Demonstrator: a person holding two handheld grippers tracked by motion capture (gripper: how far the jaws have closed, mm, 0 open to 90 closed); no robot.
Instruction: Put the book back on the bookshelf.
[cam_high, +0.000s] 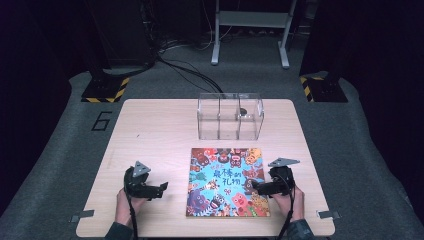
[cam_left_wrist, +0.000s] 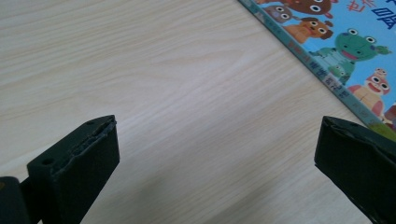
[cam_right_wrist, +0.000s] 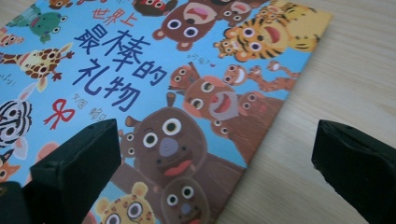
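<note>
Picture book lies flat and closed in the lower middle of the high view, cover up, its longer side running from the near edge of the tabletop toward the clear box that stands beyond it in the upper middle of the frame. Both grippers flank it. The right gripper sits at the book's right edge in the lower right of the high view, its jaws pointing leftward at the cover; in the right gripper view the jaws stand wide apart with nothing between them, one over the printed animals and the other over bare wood, so the book's right edge runs up between them. The left gripper rests on bare tabletop in the lower left of the high view, clearly apart from the book's left edge, its jaws also spread wide and empty; in the left gripper view the book only cuts across the upper right corner, its spine side slanting down toward the right-hand jaw. From where I stand, the right hand is the nearer one and already straddles an edge, so a pinch on that side looks the likeliest next move, while the left would first have to slide rightward across the wood. The book lies thin and flush with the surface, so catching its edge may be fiddly.
</note>
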